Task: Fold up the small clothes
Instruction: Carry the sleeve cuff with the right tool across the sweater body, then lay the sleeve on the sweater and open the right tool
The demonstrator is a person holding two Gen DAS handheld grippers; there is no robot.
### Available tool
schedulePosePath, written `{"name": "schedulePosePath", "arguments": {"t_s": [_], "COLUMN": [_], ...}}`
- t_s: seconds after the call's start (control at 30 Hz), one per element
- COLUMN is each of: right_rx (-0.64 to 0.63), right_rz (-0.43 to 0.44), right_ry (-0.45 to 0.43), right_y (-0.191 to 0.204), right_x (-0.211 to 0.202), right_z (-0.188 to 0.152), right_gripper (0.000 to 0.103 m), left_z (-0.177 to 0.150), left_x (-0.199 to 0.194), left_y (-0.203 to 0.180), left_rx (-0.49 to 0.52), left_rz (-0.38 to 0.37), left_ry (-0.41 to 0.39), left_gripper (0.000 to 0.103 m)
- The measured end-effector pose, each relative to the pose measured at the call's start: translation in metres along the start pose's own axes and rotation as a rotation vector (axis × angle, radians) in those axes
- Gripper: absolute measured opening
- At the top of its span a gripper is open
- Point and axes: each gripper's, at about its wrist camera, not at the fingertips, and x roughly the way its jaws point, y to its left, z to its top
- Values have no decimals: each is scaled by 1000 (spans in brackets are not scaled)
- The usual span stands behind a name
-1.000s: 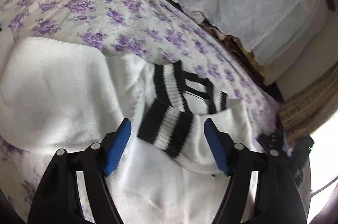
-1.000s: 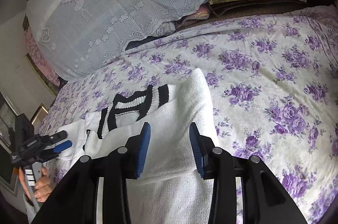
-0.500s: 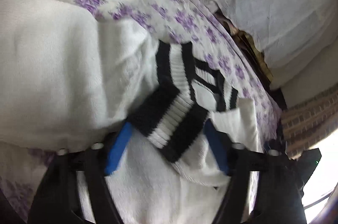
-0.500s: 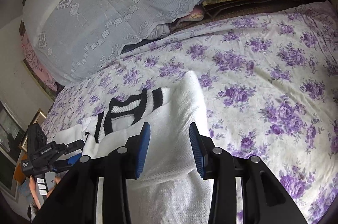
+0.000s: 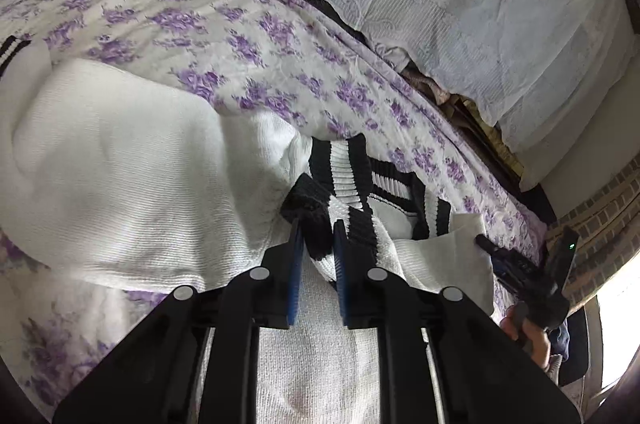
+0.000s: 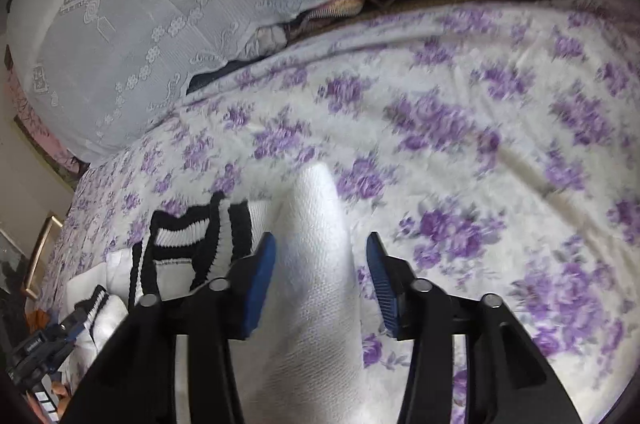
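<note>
With the white sweater (image 5: 120, 176) spread on the floral bedspread (image 5: 168, 20), the left gripper (image 5: 316, 244) pinches its striped cuff (image 5: 316, 220) while the right gripper (image 6: 320, 264), fingers apart, straddles a sleeve; I'd carry the cuff low across the body, keeping the knit smooth.

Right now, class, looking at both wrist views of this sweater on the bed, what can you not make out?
- Left wrist view: the left hand-held gripper covers part of the striped cuff it pinches.
- Both views: the white sweater is cut off by the bottom edge and the gripper bodies.
- Right wrist view: motion blur smears the floral bedsheet.
- Under the lace cover: the items are hidden.
</note>
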Motion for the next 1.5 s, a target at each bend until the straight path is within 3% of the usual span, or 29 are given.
{"name": "schedulePosePath", "arguments": {"t_s": [0.13, 0.17, 0.2, 0.23, 0.27, 0.33, 0.37, 0.47, 0.53, 0.57, 0.63, 0.7, 0.77, 0.83, 0.93, 1.0, 1.03, 1.1, 1.17, 1.23, 1.3, 1.37, 1.43, 1.5], "right_rx": [30, 12, -14, -36, -35, -11, -17, -118, -183, -206, -248, -243, -135, -103, -74, -130, -194, -246, -229, -169, -39, -46, -11, -75], "right_rz": [53, 18, -16, -53, -71, -39, -24, 6, 25, 23, -57, -184, -127, -137, -132, -145, -142, -118, -95, -158, -56, -122, -97, -76], "right_ry": [-103, -118, -116, -109, -92, -90, -101, -141, -116, -93, -14, 74, 95, 91, 59, -21, -60, -48, 33, 87, 98, 52, 25, -28], "right_y": [-4, -1, 0, 1, -1, -2, 1, 29, 48, 54, 56, 38, 11, 2, 0, 18, 36, 54, 54, 27, 1, -6, -7, 12], "right_x": [-25, -28, -28, -26, -23, -26, -32, -47, -44, -38, -17, 10, 14, 9, 4, -9, -14, -9, 12, 38, 36, 26, 15, -7], "right_z": [2, 3, 4, 3, 0, -1, 0, -1, -6, -9, -16, -21, -16, -11, -14, -9, -6, -1, 2, -2, 5, 7, 1, -5], "right_gripper": [14, 26, 48, 48, 47, 31, 24, 22, 22, 22, 21, 7, 0, 0, 0, 3, 2, 3, 2, 0, 0, 0, 0, 3], "left_z": [-4, -5, -6, -8, -10, -15, -16, -8, -6, -5, -6, -12, -18, -23, -29, -21, -17, -8, -1, -1, 2, 1, 3, 6], "left_x": [-22, -24, -23, -17, -7, 11, 8, -19, -36, -36, -22, 3, 24, 31, 27, 10, 4, 7, 28, 52, 51, 46, 37, 25], "left_y": [-6, -9, -10, -10, -7, 9, 14, 16, 13, 11, 7, 3, -2, -18, -31, -31, -31, -28, -16, 7, 8, 6, 8, 12], "left_rx": [28, 42, 56, 64, 67, -4, -36, -75, -75, -63, -50, -12, 47, 153, 208, 184, 170, 152, 122, 50, 70, 76, 44, 14], "left_rz": [77, 125, 179, 252, 314, 342, 321, 248, 209, 175, 115, 107, 180, 265, 311, 248, 223, 215, 261, 335, 352, 400, 359, 323], "left_ry": [-88, -106, -111, -93, -50, 69, 70, -23, -120, -120, -66, 46, 90, 73, 33, -38, -70, -84, -17, 99, 80, 46, 17, -22], "left_gripper": [13, 13, 13, 14, 15, 17, 17, 20, 50, 57, 59, 60, 60, 63, 64, 64, 72, 82, 82, 82, 82, 81, 77, 77]}}
